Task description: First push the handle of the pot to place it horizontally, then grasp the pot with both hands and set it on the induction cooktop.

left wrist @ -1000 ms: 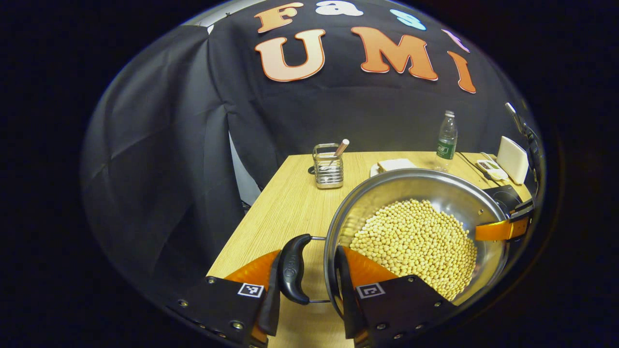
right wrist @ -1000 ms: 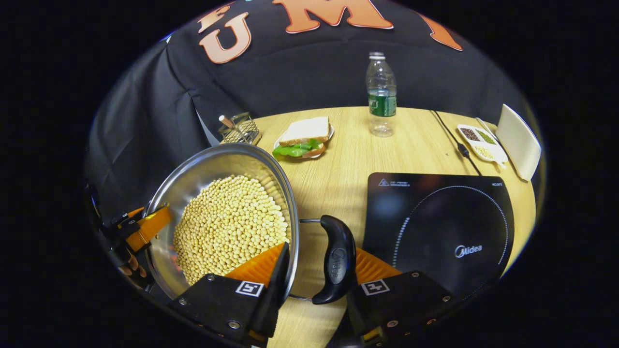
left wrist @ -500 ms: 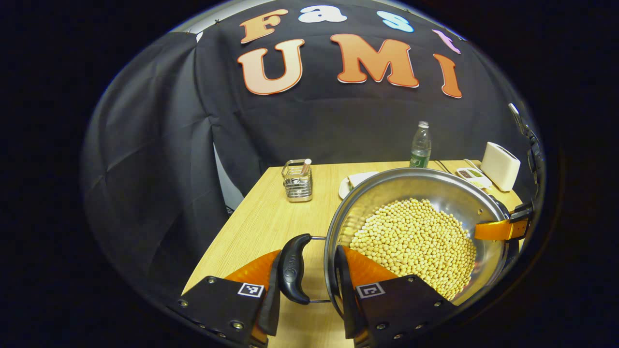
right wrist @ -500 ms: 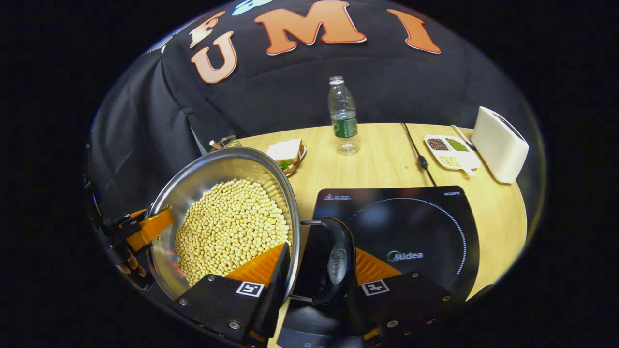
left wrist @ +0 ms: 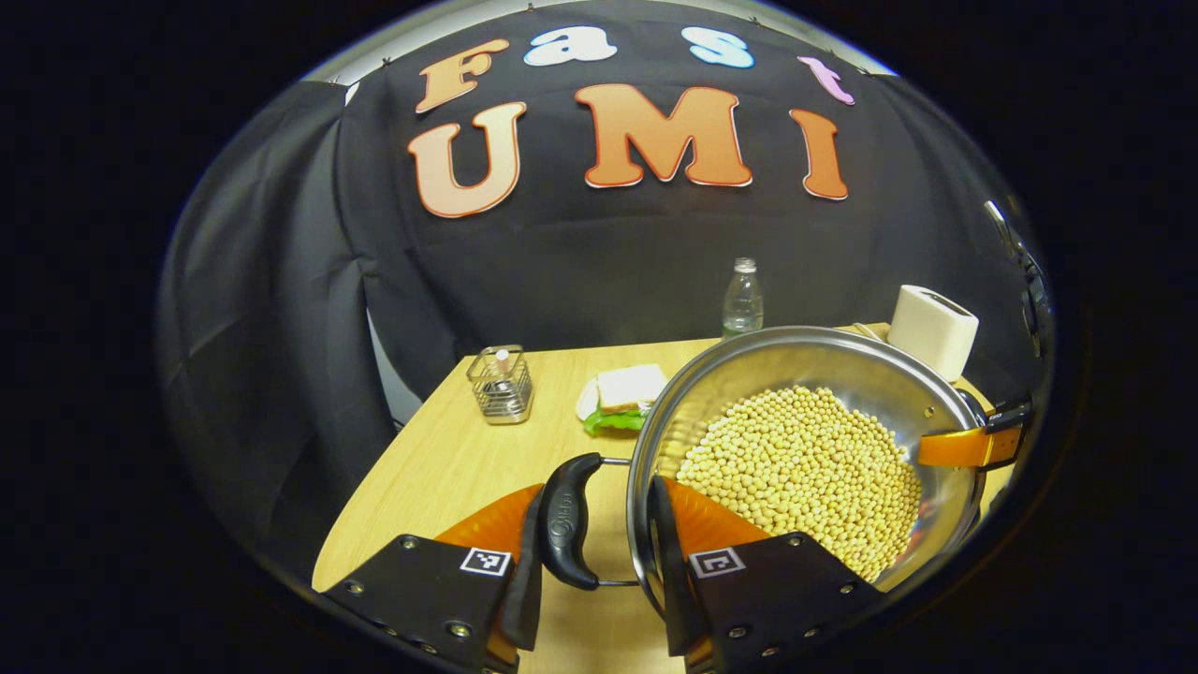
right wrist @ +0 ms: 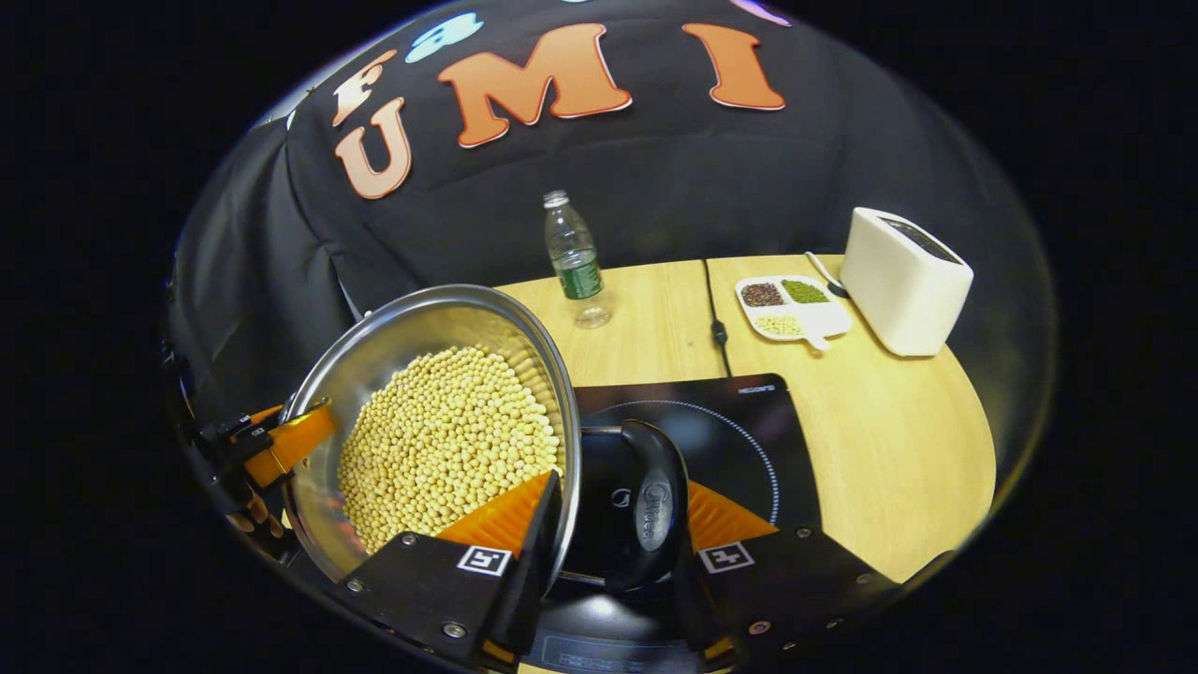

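A steel pot (left wrist: 870, 374) full of soybeans (left wrist: 805, 468) hangs lifted between both grippers. My left gripper (left wrist: 594, 548) is shut on the pot's black left handle (left wrist: 564, 529), one finger outside the handle and the other inside the rim. My right gripper (right wrist: 613, 543) is shut the same way on the black right handle (right wrist: 652, 510). The pot (right wrist: 412, 337) hangs above the left part of the black induction cooktop (right wrist: 721, 431). Each view shows the other gripper's orange finger at the far rim (left wrist: 969, 447) (right wrist: 285, 442).
On the wooden table (right wrist: 898, 449) stand a water bottle (right wrist: 576, 262), a divided dish of grains (right wrist: 786, 307), a white box-shaped appliance (right wrist: 903, 281) and a black cable (right wrist: 716, 323). A sandwich plate (left wrist: 622, 398) and a wire holder (left wrist: 501, 384) sit at the left.
Both grippers have carried the pot to the right, from over bare table to over the cooktop. Their hold on the handles is unchanged.
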Motion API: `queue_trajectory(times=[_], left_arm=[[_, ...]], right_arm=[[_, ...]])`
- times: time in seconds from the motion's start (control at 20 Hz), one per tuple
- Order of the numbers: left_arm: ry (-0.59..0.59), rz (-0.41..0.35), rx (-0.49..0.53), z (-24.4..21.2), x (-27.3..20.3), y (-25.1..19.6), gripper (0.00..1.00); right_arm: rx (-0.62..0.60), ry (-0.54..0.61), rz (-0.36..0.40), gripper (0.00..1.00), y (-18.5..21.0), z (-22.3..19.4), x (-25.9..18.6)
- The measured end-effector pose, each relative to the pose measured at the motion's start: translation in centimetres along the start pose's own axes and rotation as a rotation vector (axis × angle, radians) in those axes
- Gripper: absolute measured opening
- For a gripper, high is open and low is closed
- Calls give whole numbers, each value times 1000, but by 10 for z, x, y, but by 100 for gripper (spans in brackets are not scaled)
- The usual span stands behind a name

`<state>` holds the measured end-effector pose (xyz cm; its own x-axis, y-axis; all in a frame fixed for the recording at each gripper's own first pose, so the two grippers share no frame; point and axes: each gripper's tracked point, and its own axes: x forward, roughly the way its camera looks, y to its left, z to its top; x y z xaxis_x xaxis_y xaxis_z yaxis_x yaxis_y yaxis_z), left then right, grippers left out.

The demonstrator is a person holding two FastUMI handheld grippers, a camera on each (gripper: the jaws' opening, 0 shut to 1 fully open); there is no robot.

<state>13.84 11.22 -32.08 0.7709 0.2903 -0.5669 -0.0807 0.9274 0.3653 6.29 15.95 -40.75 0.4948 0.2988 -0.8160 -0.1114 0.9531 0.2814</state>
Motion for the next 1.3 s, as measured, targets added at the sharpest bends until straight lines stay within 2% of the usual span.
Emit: queue_trajectory(times=[0.15,0.2,0.25,0.3,0.75,0.8,0.85,1.1,1.3], left_arm=[[-16,-20,10,8,4,-27,54],[-14,-28,12,7,3,-34,54],[-15,-33,9,7,6,-42,54],[-13,-39,10,7,8,-48,54],[-19,-74,16,10,28,-101,54],[-14,-78,19,6,30,-106,54],[-10,-83,24,3,34,-111,54],[16,-102,26,-9,52,-131,54],[22,-106,39,-11,60,-139,54]], right_arm=[[17,-10,-26,58,-20,-1,-5],[21,-13,-33,53,-27,0,-7],[24,-17,-41,58,-33,1,-10],[24,-17,-49,58,-40,2,-10],[66,-29,-98,58,-89,7,-7],[69,-27,-103,54,-95,7,-5],[70,-22,-112,58,-100,5,-3],[87,0,-133,58,-119,-2,8],[106,1,-137,58,-117,3,7]])
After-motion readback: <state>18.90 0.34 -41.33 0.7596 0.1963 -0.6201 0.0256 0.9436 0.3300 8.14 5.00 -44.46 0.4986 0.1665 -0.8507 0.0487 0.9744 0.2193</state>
